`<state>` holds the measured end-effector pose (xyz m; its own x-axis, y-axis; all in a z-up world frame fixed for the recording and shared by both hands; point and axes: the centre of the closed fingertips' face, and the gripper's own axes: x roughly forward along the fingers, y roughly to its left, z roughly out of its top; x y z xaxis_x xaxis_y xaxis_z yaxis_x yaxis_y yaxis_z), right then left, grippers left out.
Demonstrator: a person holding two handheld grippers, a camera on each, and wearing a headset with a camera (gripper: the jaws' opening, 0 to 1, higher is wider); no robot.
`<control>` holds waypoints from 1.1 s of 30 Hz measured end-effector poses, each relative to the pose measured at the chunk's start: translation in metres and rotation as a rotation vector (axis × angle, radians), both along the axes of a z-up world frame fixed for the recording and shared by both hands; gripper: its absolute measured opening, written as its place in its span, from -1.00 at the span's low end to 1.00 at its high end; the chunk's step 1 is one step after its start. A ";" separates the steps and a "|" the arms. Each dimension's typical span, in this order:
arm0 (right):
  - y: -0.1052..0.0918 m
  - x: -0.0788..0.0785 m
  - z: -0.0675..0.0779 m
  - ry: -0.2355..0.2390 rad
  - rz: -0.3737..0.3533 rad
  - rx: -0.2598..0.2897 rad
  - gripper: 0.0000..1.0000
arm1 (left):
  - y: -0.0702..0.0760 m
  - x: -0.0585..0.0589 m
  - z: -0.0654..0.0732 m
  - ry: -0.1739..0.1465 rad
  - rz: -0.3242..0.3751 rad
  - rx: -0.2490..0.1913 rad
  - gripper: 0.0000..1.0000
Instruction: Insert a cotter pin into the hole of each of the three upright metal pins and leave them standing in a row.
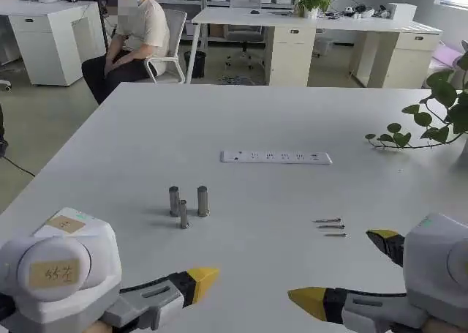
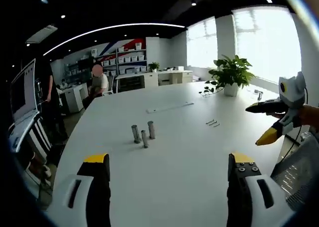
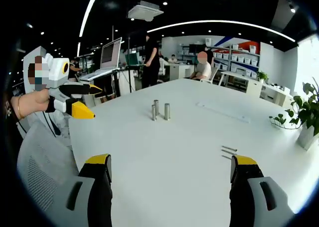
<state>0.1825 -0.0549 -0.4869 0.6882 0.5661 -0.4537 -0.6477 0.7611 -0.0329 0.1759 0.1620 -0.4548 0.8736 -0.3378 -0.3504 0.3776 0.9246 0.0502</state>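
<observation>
Three short upright metal pins [image 1: 184, 206] stand clustered on the white table [image 1: 256, 121], slightly left of centre; they also show in the left gripper view [image 2: 144, 133] and the right gripper view [image 3: 159, 110]. Three thin cotter pins [image 1: 330, 227] lie side by side to their right, flat on the table. My left gripper [image 2: 169, 159] is open and holds nothing, near the table's front left. My right gripper [image 1: 345, 268] is open too, at the front right, nearer to the cotter pins [image 3: 229, 151]. Both grippers are well short of the pins.
A white power strip [image 1: 276, 157] lies across the table beyond the pins. A leafy plant [image 1: 439, 121] reaches in from the right edge. A person sits on a chair [image 1: 135, 40] past the far left corner. Desks stand behind.
</observation>
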 end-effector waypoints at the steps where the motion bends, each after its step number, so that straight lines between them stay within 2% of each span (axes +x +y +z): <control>1: 0.000 0.000 0.000 -0.002 0.001 -0.001 0.97 | 0.000 0.000 0.000 -0.002 -0.001 0.000 0.87; 3: 0.000 0.000 0.001 -0.002 -0.001 0.001 0.97 | -0.001 -0.001 0.004 -0.029 -0.011 0.002 0.81; 4: 0.000 -0.001 0.001 -0.001 0.002 0.001 0.97 | -0.001 -0.001 0.005 -0.031 -0.010 -0.001 0.76; 15: 0.001 -0.002 0.002 -0.005 0.004 0.005 0.97 | -0.003 -0.003 0.001 -0.004 -0.016 -0.013 0.78; 17: 0.002 -0.003 0.003 -0.006 0.007 0.006 0.97 | -0.004 -0.005 -0.003 0.026 -0.021 -0.020 0.80; 21: 0.002 -0.002 0.004 -0.010 0.007 0.006 0.97 | -0.001 -0.005 -0.005 0.035 -0.003 -0.010 0.81; 24: 0.002 -0.002 0.005 -0.014 0.008 0.009 0.97 | 0.000 -0.004 -0.004 0.036 0.003 -0.019 0.81; 33: 0.002 -0.002 0.003 -0.012 0.013 0.001 0.97 | 0.006 -0.002 -0.003 0.025 0.018 0.001 0.77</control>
